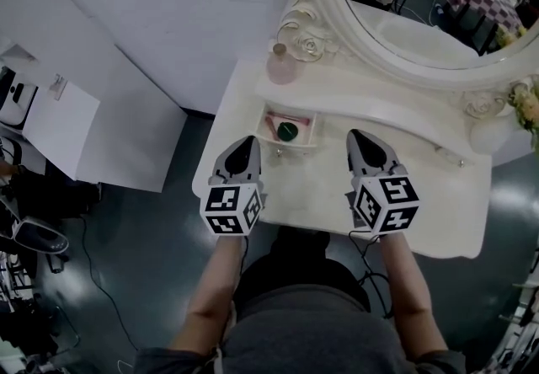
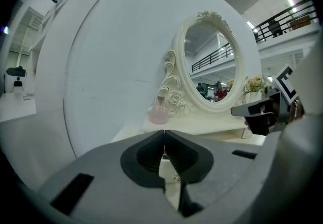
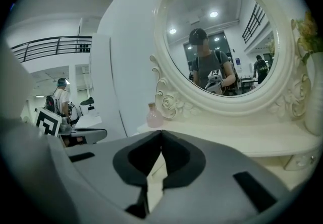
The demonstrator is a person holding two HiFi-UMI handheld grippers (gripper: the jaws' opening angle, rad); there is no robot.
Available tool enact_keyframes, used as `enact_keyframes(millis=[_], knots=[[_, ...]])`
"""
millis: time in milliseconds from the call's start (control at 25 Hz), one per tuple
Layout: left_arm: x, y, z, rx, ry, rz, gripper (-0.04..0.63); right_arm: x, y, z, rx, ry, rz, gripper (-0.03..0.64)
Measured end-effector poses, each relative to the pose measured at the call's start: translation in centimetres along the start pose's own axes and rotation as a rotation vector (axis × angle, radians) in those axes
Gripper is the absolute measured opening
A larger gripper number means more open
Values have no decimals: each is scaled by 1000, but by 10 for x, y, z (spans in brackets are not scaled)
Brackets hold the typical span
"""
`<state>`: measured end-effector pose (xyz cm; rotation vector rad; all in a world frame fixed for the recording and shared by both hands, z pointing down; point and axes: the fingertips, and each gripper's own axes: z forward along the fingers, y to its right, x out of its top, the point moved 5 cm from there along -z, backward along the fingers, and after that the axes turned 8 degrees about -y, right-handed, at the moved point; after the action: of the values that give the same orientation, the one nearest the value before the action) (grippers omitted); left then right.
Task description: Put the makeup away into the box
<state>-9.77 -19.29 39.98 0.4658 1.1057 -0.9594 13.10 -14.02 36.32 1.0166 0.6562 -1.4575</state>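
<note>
- Forearms and the two marker cubes sit closest under the head view. Ahead of them the left gripper and right gripper point side by side across the white table towards the mirror.
- Each gripper's own view shows its jaws pressed together at the tips with nothing between them, so both are closed and empty ().
- Between the two gripper tips and slightly beyond them lies the box, a shallow open tray whose long axis runs across the table, left to right in the head view.
- Inside it are a green round piece and a red stick, which lies at a slant near the box's left end.
- By my reading, the left gripper is the nearer. Its tip is just beside the box's near left corner, while the right tip stands further off from the right wall.
- A pink bottle stands upright on the raised ledge at the foot of the mirror frame, beyond the box and clear of it. No other loose item shows on the table, so it may be the next thing to fetch.
- Only the head view shows the box and its contents. Both gripper views look over it, catching the pink bottle () and the mirror, and each catches the other gripper at its edge.
</note>
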Motion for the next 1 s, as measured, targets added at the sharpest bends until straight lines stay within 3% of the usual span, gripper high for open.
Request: enact_keyframes(millis=[1000], knots=[[4, 4, -1, 8, 10, 6, 6, -10, 16, -21, -33, 27, -14, 3]])
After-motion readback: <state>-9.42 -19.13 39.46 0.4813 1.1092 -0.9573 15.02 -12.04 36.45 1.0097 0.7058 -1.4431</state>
